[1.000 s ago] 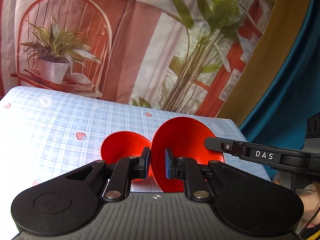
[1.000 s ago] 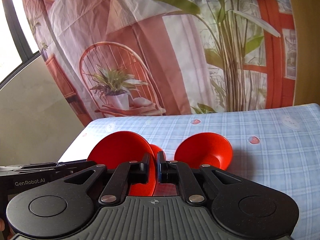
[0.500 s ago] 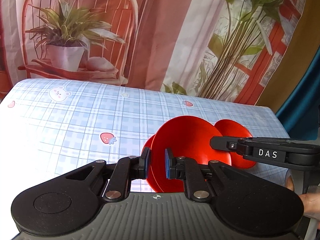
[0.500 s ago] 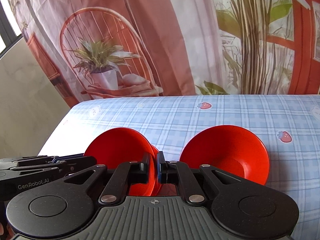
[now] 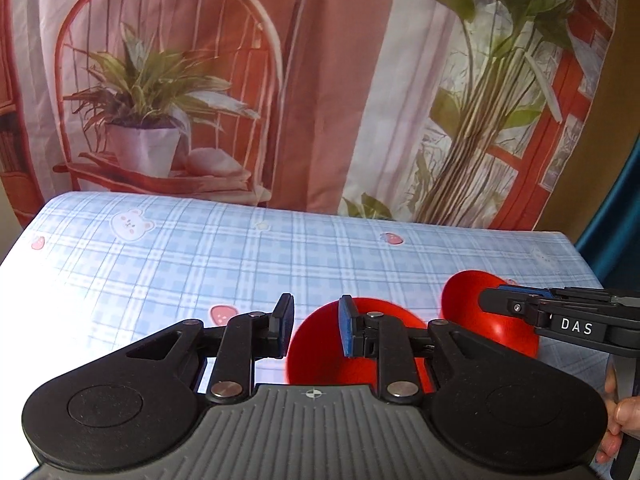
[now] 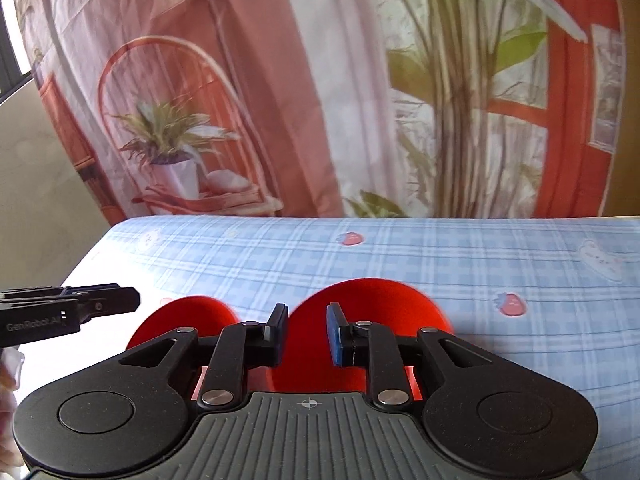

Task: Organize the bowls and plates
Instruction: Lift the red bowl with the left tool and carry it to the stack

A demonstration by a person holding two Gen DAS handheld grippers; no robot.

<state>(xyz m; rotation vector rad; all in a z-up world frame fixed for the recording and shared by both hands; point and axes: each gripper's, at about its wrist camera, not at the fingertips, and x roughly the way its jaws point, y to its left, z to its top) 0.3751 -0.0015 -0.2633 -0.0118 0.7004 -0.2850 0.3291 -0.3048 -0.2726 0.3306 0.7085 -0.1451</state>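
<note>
Two red bowls lie on the blue checked tablecloth. In the left wrist view one red bowl [image 5: 320, 344] sits just in front of my left gripper [image 5: 314, 326], whose jaws stand open with the rim between them but not pinched. The second red bowl [image 5: 484, 312] lies to its right, behind the right gripper's fingers [image 5: 520, 304]. In the right wrist view my right gripper [image 6: 307, 334] is open over the near rim of a red bowl [image 6: 376, 304]. The other bowl [image 6: 188, 316] lies to its left, near the left gripper's fingers [image 6: 100, 304].
The tablecloth [image 5: 240, 256] carries strawberry and bear prints. A printed curtain [image 5: 320, 80] hangs right behind the table's far edge. The table's right edge [image 5: 576, 256] is close to the right-hand bowl. A hand [image 5: 620, 420] grips the right tool.
Both grippers have opened and let go of the red bowls they pinched. The bowls now rest side by side on the cloth, and both grippers have drawn back a little.
</note>
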